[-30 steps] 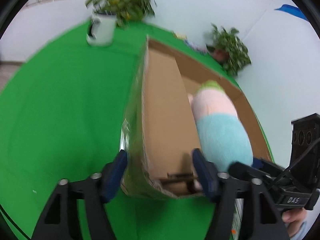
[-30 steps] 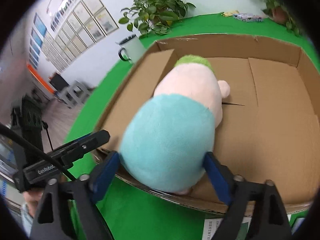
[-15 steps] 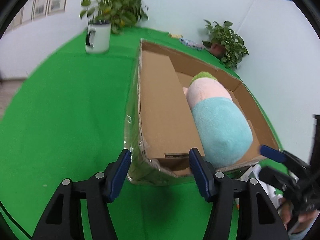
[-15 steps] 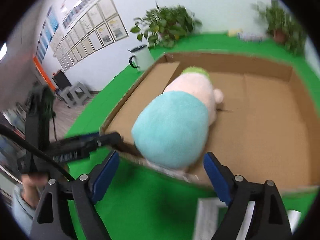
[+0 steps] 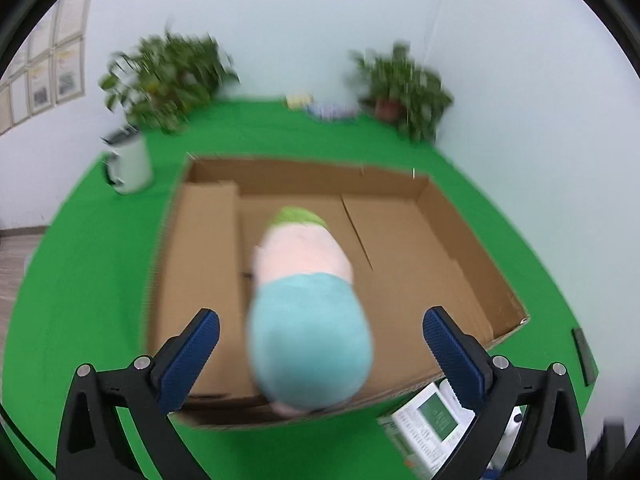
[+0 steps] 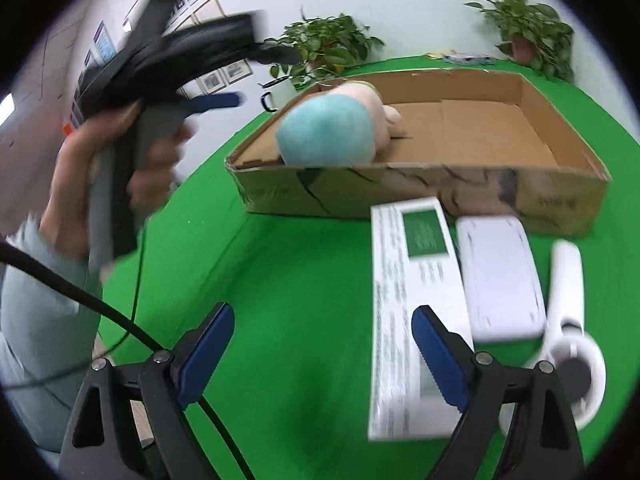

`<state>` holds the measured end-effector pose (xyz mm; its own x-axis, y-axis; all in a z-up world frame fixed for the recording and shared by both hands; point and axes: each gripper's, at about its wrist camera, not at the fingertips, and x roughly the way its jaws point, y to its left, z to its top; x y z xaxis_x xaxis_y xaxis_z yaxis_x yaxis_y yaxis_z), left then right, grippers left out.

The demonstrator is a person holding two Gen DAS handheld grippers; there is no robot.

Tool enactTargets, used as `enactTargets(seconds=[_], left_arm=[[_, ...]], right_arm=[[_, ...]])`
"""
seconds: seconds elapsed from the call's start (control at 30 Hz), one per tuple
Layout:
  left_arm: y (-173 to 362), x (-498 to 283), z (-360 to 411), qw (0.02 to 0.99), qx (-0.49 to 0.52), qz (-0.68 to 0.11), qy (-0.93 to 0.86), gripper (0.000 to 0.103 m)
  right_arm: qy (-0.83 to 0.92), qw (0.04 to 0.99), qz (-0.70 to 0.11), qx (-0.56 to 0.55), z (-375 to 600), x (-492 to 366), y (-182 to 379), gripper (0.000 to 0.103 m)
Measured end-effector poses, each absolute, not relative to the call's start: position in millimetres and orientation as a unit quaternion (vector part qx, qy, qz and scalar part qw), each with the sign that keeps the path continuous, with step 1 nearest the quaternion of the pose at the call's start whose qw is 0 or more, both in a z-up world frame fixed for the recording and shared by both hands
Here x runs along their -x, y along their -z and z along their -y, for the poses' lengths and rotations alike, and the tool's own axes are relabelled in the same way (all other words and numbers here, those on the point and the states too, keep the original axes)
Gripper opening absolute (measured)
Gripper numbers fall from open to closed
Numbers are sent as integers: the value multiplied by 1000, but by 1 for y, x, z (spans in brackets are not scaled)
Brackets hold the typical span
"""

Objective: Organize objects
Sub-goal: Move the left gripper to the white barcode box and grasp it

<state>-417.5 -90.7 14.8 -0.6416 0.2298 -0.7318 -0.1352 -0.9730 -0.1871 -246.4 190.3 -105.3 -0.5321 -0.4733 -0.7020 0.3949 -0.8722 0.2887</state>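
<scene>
A plush toy (image 5: 306, 312), teal, pink and green, lies inside the open cardboard box (image 5: 404, 248) on the green table. My left gripper (image 5: 320, 344) is open and empty, above the box's near wall, with the toy seen between its fingers. My right gripper (image 6: 322, 340) is open and empty over the green cloth, in front of the box (image 6: 460, 196). To its right lie a white and green flat box (image 6: 408, 292), a pale lilac case (image 6: 500, 276) and a white hair dryer (image 6: 572, 320). The toy (image 6: 328, 128) shows in the right wrist view too.
A white mug (image 5: 130, 164) and a leafy plant (image 5: 168, 80) stand at the back left, another potted plant (image 5: 404, 88) at the back right. Small packets (image 5: 324, 108) lie at the far edge. The left hand-held gripper (image 6: 160, 64) shows at upper left in the right wrist view.
My left gripper let go of the box's left wall, opened wider and swung round to face the box from its front. My right gripper drew back from the toy and the box.
</scene>
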Motion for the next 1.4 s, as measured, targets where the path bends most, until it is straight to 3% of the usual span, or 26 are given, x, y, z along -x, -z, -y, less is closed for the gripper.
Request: enactTargets(seconds=[0.03,0.13,0.27,0.37,0.43,0.53,0.67,0.7,0.8,0.93,1.07,1.1,1.13,1.4], left_arm=[[-10,426,80,101,426,45,-898,102],[18,451,54,52,477,-27,-877,77],[27,451,48,8,476,-36,-879,63],[26,451,46,-17,484,-19,-875,60],[26,449,45,-34,485,-22,-874,62],[27,451,38,-52,478,-43,-876,75],[18,435,38,-39,459,-33,-887,77],[14,427,39,-33,453,-27,-890,77],[-3,397,47,-14,428,-11,-904,78],[-28,337,70,27,385,36,-922,90],[-24,278,89,87,374,68,-921,96],[-16,266,93,107,384,85,-913,96],[-7,258,96,124,396,102,-904,96],[71,228,93,199,470,197,-837,96]], right_arm=[[879,233,45,-415,-194,243,107,90],[892,187,29,-409,-203,234,110,90],[901,167,9,-401,-211,228,115,90],[898,168,-15,-407,-202,227,122,90],[895,185,-23,-406,-198,228,125,90],[895,182,-40,-406,-196,233,128,90],[891,174,-58,-416,-192,238,137,90],[888,178,-64,-419,-189,237,138,89],[879,187,-79,-431,-179,233,144,66],[879,203,-67,-427,-180,221,144,65],[858,241,-31,-452,-184,196,141,66],[854,247,-26,-457,-184,188,142,73],[855,246,-24,-456,-183,181,141,87],[879,234,-43,-414,-182,160,135,89]])
